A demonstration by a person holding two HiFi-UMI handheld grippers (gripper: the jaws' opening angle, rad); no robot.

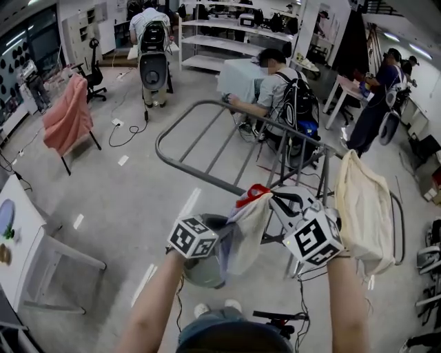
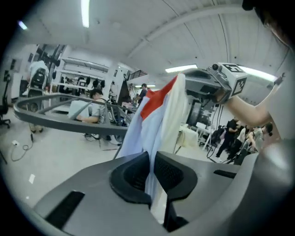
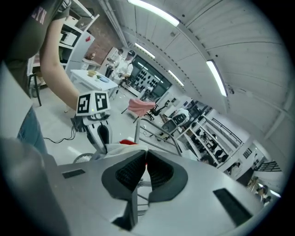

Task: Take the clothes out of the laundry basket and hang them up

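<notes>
Location type: a large open-plan lab or workshop. Indicators:
- White open shelving (image 1: 227, 34) loaded with equipment stands along the far wall.
- Loose cables (image 1: 126, 143) lie on the bare grey floor (image 1: 138, 207).
- A white work table (image 1: 24, 234) stands at near left.
- Strip lights (image 2: 85, 13) run overhead.
- Several people (image 1: 275, 86) work at separate stations.

Left claw (image 2: 151, 159) and right claw (image 3: 145, 162), both closed.
</notes>
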